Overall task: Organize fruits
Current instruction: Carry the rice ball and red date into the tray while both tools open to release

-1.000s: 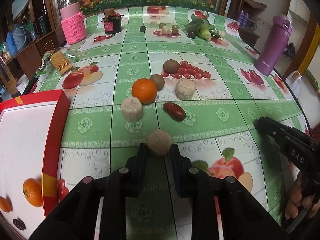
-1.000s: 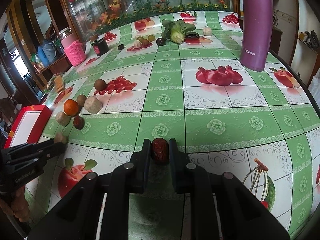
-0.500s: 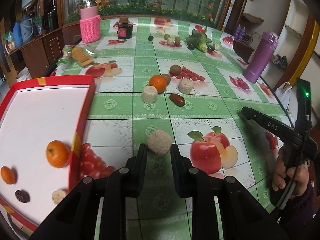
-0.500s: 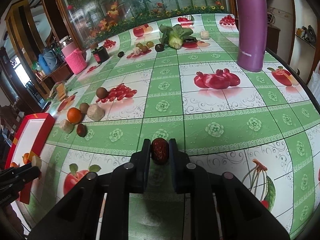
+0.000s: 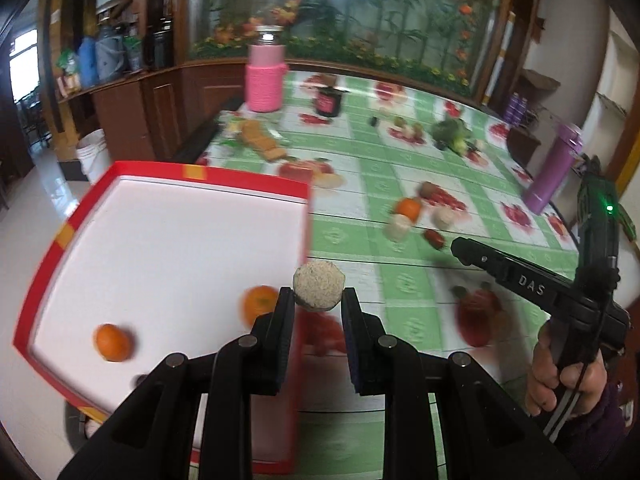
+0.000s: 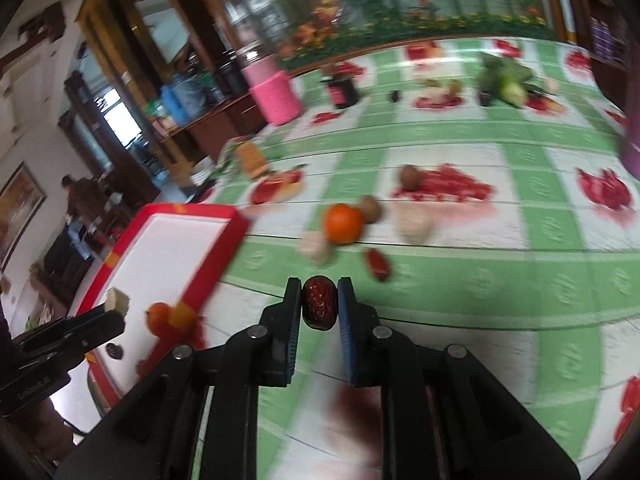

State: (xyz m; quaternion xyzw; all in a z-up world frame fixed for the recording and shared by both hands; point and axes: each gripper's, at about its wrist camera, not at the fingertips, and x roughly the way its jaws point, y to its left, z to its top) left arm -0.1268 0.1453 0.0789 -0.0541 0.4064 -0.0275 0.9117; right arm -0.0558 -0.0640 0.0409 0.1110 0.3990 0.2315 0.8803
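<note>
A: Left claw (image 5: 319, 304)? State + load.
B: Clamped on a beige grainy ball (image 5: 319, 293), pinched at the tips, ctr of left-wrist frame. Sits over the right rim of the red tray (image 5: 182, 170).
A: Tray contents?
B: White inside. Two oranges: one lower left (image 5: 113, 342), one just left of the claw fingers (image 5: 259, 305), blurred. Small dark bit near the bottom edge, can't ID.
A: Right claw (image 6: 319, 306)?
B: Closed on a dark red wrinkled date (image 6: 318, 303), ctr of right-wrist frame, above the green-check counter (image 6: 520, 280). Tray is off to the left in that view.
A: Loose fruit left on the counter?
B: Cluster mid-frame, right view: orange (image 6: 343, 224), a brown fruit touching its upper right (image 6: 371, 208), two pale lumps either side (image 6: 316, 246) (image 6: 414, 223), another date (image 6: 378, 264) just below. One more brown fruit (image 6: 410, 176) farther back.
A: Other stuff?
B: Pink-sleeved jar (image 5: 264, 80), upper ctr; purple bottle (image 5: 554, 168), right edge. A hand (image 5: 560, 376) grips the right tool's handle, lower right of left view.
</note>
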